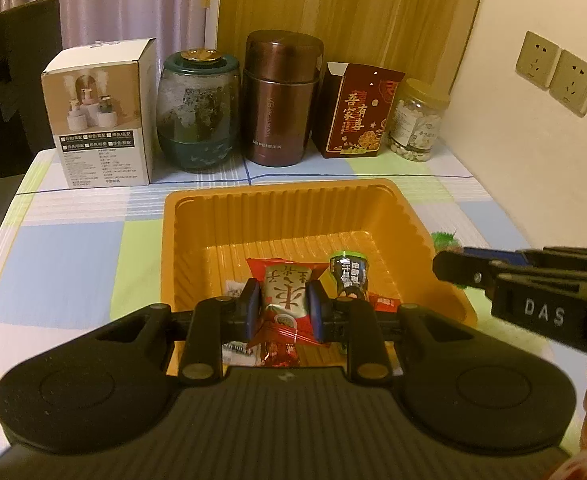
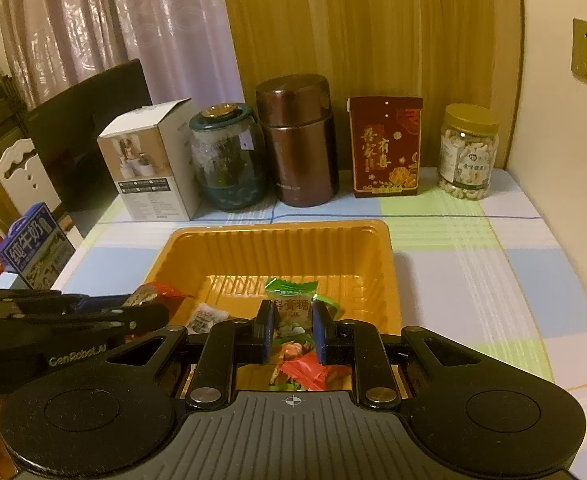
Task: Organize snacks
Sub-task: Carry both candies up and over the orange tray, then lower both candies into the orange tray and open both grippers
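**Two candies held over the orange tray**

Left gripper (image 1: 284,309) clamped on a red-and-gold wrapped candy (image 1: 283,292), above the orange plastic tray's (image 1: 277,204) near end. Right gripper (image 2: 293,330) clamped on a green-wrapped candy (image 2: 291,306), likewise over the tray on the checked surface (image 2: 513,280).

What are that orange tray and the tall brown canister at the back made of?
The orange tray looks like thin moulded plastic: glossy, with ribbed walls. The brown canister appears to be metal with a coppery brushed sheen, going by its soft highlights, though coated plastic can't be excluded.
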`<action>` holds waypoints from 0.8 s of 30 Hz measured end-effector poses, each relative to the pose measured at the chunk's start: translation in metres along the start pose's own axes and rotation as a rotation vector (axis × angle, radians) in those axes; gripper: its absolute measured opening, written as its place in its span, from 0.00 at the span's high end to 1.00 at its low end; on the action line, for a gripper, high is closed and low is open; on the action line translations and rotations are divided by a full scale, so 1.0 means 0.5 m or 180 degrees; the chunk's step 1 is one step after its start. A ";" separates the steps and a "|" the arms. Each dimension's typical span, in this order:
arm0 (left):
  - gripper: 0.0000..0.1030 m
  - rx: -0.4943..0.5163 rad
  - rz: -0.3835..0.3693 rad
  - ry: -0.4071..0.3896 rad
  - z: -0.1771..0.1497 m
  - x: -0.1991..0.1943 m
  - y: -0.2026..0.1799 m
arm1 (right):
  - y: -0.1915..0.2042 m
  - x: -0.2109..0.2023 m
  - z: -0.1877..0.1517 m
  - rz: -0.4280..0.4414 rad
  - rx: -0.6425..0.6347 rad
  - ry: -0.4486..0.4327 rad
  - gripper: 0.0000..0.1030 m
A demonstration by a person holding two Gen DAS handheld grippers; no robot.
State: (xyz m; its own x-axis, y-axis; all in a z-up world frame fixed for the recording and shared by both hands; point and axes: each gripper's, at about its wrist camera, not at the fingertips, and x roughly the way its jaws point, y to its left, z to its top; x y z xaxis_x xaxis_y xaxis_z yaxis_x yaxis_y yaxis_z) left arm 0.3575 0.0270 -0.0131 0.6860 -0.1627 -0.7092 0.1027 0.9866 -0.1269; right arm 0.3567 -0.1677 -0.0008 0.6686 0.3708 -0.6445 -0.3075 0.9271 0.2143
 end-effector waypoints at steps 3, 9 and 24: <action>0.76 0.0016 -0.0003 -0.0001 0.006 0.013 -0.004 | -0.006 0.008 -0.003 0.0003 0.0032 0.0022 0.80; 0.67 -0.0025 0.0057 -0.0018 0.009 0.015 0.011 | -0.018 0.014 -0.009 0.0004 0.0077 0.0053 0.80; 0.63 -0.0048 0.0145 0.0014 -0.024 -0.002 0.040 | -0.003 0.021 0.002 0.0091 0.0127 0.0023 0.80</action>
State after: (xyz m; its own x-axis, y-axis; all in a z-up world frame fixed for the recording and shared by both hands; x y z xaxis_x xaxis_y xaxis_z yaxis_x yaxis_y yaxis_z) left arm 0.3502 0.0467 -0.0234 0.6866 -0.1178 -0.7174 0.0607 0.9926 -0.1049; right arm 0.3647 -0.1650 -0.0073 0.6549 0.3970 -0.6430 -0.2990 0.9176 0.2619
